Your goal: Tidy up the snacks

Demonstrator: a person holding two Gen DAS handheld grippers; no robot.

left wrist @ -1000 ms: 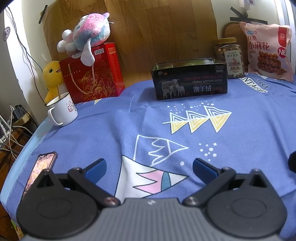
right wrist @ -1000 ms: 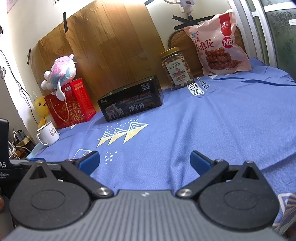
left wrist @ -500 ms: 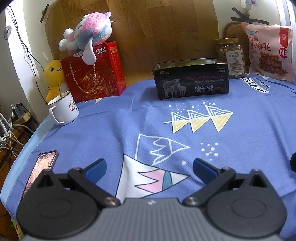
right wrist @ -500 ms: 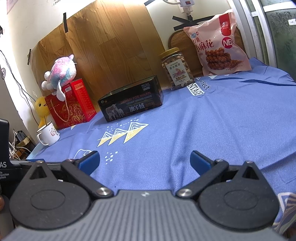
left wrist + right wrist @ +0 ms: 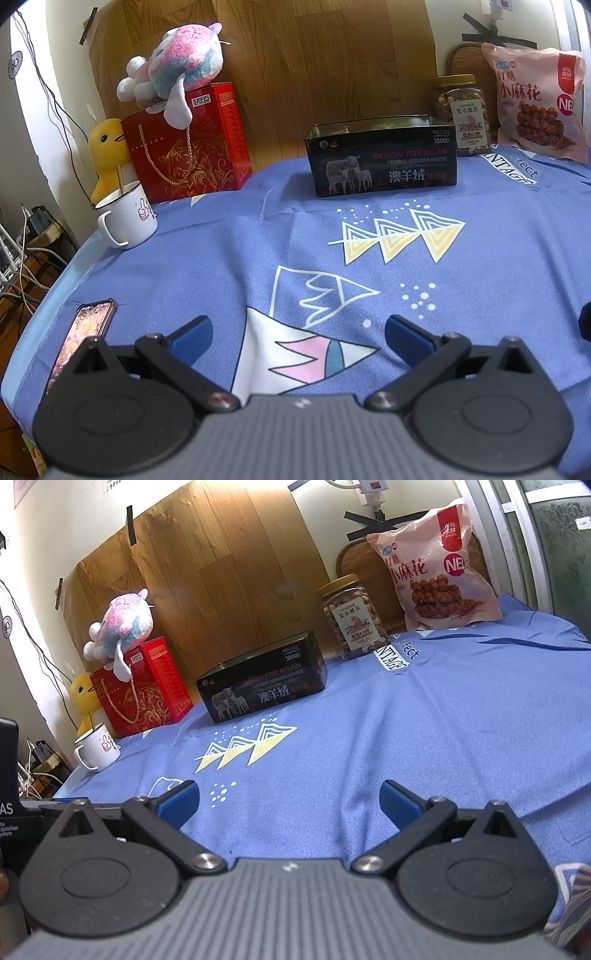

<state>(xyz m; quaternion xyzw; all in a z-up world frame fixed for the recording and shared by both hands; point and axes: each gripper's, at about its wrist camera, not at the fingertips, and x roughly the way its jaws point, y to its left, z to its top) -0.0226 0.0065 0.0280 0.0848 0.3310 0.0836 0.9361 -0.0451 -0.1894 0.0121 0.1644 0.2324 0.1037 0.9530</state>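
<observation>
Over the last second almost nothing had changed: my left tool had only crept slightly nearer along the blue surface, released and holding nothing. Reading left to right, the red gift box, the open black tin, the nut jar and the pink snack bag stood untouched at the back. My right tool hung released too, well short of them. No snack had been sorted yet, I judged.
</observation>
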